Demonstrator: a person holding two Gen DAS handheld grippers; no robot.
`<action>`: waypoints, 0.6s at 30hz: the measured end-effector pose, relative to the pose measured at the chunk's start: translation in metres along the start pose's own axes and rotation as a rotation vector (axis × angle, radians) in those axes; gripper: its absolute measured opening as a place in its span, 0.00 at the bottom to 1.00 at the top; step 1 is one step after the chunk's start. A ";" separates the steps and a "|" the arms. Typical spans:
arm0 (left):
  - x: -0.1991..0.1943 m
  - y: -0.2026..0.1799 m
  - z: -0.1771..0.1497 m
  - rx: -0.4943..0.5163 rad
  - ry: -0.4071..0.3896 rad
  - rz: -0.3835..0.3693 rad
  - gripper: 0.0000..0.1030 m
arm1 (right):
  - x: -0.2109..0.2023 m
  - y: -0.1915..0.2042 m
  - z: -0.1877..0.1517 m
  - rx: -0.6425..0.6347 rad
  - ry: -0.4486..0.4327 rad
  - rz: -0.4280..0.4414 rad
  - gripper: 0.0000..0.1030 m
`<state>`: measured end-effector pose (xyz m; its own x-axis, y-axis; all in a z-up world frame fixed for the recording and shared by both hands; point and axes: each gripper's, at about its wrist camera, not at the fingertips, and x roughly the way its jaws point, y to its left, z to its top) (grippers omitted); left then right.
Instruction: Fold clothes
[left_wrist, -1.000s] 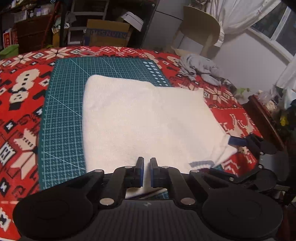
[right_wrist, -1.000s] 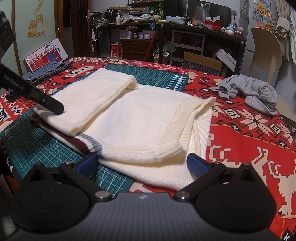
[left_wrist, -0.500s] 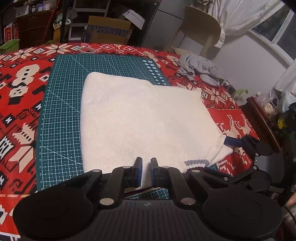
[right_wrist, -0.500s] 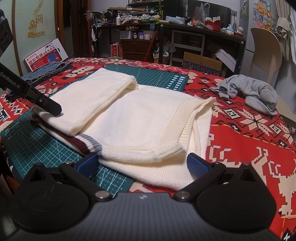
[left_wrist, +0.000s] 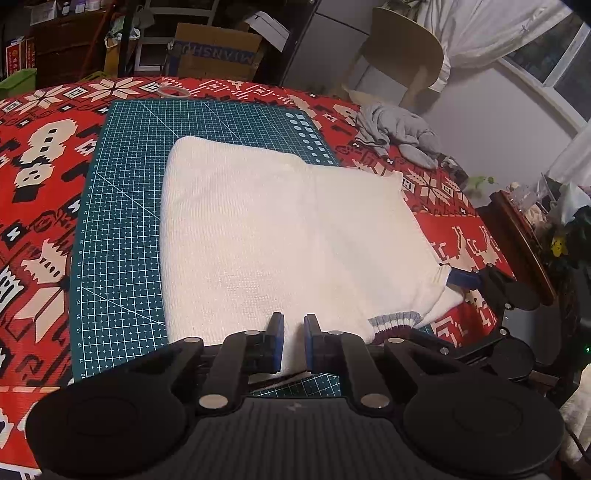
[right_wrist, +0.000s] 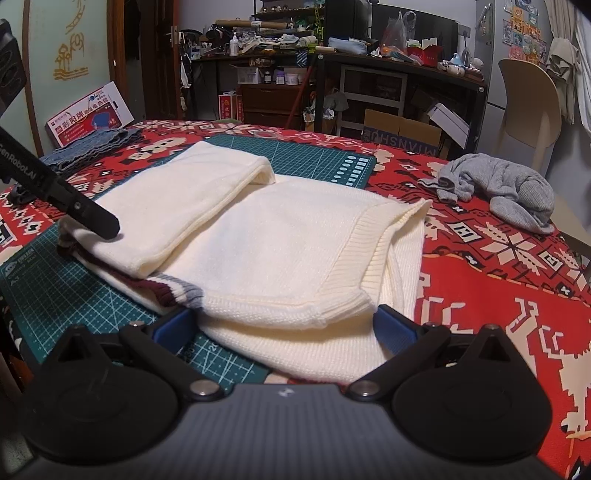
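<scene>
A cream knit sweater (left_wrist: 280, 229) lies folded on the green cutting mat (left_wrist: 122, 229), with a maroon and grey striped cuff (left_wrist: 395, 321) at its near edge. My left gripper (left_wrist: 294, 341) hovers at that near edge. Its jaws are opening, a narrow gap shows between the pads, and the sweater's edge lies in it unpressed. In the right wrist view one of the left gripper's fingers (right_wrist: 88, 218) rests by the folded sleeve (right_wrist: 184, 206). My right gripper (right_wrist: 282, 325) stands wide open, its blue pads on either side of the sweater's (right_wrist: 295, 258) near corner.
A crumpled grey garment (right_wrist: 506, 192) lies on the red patterned tablecloth (right_wrist: 498, 288) at the far right. Folded blue cloth (right_wrist: 92, 147) and a printed box (right_wrist: 92, 118) sit at the far left. A roll of tape (left_wrist: 171, 90) lies past the mat. A chair (right_wrist: 528, 110) and cluttered shelves stand behind.
The left gripper's jaws have parted a little over the sweater's edge. The right gripper and the sweater have stayed put.
</scene>
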<state>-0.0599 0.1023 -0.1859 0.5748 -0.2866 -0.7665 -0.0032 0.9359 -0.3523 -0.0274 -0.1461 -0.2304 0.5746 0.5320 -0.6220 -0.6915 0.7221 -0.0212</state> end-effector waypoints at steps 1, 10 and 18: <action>0.000 0.001 0.001 -0.006 0.003 -0.004 0.11 | 0.000 0.000 0.000 0.000 0.000 0.000 0.99; 0.000 -0.001 0.000 0.001 0.002 -0.001 0.12 | -0.009 -0.004 0.003 0.021 0.083 0.013 0.99; 0.000 0.001 -0.002 -0.004 -0.005 -0.012 0.13 | -0.023 -0.013 0.006 0.069 0.107 -0.008 0.74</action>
<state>-0.0617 0.1027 -0.1868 0.5786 -0.2965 -0.7598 -0.0001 0.9316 -0.3636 -0.0293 -0.1649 -0.2109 0.5275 0.4782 -0.7022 -0.6529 0.7570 0.0251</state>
